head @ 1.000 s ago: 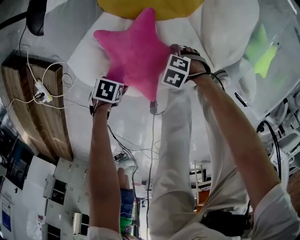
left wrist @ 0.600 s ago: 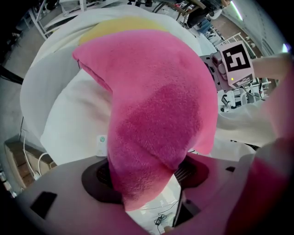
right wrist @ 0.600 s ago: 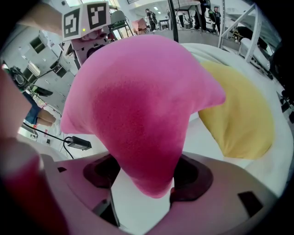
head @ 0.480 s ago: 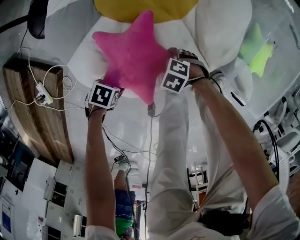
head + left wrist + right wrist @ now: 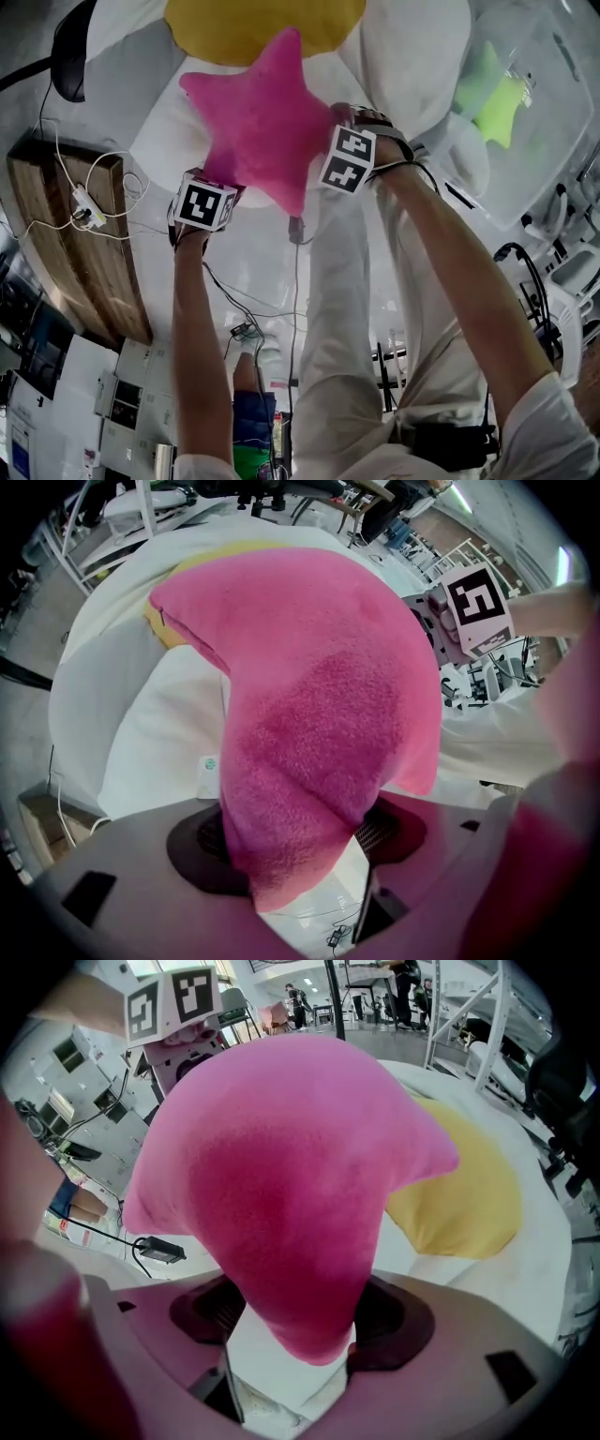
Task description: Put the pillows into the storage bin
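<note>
A pink star pillow (image 5: 258, 122) hangs above a big flower pillow with white petals (image 5: 412, 56) and a yellow middle (image 5: 262, 23). My left gripper (image 5: 300, 846) is shut on one lower arm of the star (image 5: 319, 724); its jaws have just been closing on the plush. My right gripper (image 5: 300, 1321) is shut on another arm of the star (image 5: 281, 1185). In the head view only the marker cubes (image 5: 204, 204) (image 5: 347, 159) show; the fingertips are hidden by the pillow. A clear storage bin (image 5: 539, 141) at the right holds a green star pillow (image 5: 487, 94).
A wooden board (image 5: 75, 244) lies at the left with a white power strip (image 5: 84, 202) and loose cables. A black rounded thing (image 5: 70, 47) sits at the top left. White racks (image 5: 572, 262) stand at the right edge.
Both grippers have lifted the pink star a little off the flower pillow. The view has shifted, so the bin and green pillow show more at the right.
</note>
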Available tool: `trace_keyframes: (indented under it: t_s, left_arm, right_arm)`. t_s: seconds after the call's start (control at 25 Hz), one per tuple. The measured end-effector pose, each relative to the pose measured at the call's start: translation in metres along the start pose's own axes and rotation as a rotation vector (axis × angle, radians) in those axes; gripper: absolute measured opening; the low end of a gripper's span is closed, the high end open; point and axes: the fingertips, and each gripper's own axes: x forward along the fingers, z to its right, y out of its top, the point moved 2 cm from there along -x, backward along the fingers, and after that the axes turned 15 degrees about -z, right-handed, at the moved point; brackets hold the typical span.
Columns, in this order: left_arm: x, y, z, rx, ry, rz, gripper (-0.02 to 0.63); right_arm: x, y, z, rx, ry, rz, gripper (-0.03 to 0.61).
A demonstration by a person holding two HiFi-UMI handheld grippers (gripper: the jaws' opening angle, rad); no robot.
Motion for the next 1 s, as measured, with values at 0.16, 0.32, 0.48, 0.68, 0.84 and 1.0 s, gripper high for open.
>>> trace_keyframes:
  t_s: [0.16, 0.32, 0.48, 0.68, 0.84, 1.0]
  left_arm:
    - [-0.009, 0.012, 0.006, 0.013, 0.013, 0.016, 0.333]
    - [-0.02, 0.017, 0.012, 0.026, 0.025, 0.02, 0.331]
    - [-0.032, 0.025, 0.023, 0.048, 0.042, 0.023, 0.33]
    - [-0.046, 0.042, 0.041, 0.085, 0.058, 0.029, 0.33]
    - [-0.059, 0.057, 0.049, 0.111, 0.068, 0.041, 0.33]
    - [-0.073, 0.071, 0.059, 0.134, 0.086, 0.053, 0.33]
  right_arm:
    - [-0.009, -0.009, 0.009, 0.011, -0.022, 0.005, 0.351]
    - [-0.019, -0.017, 0.014, 0.028, -0.033, 0.009, 0.351]
    - [-0.03, -0.029, 0.018, 0.054, -0.035, 0.012, 0.351]
    - [-0.045, -0.054, 0.025, 0.089, -0.045, 0.015, 0.353]
    - [-0.059, -0.068, 0.035, 0.121, -0.06, 0.019, 0.353]
    - [-0.072, -0.082, 0.044, 0.143, -0.077, 0.026, 0.353]
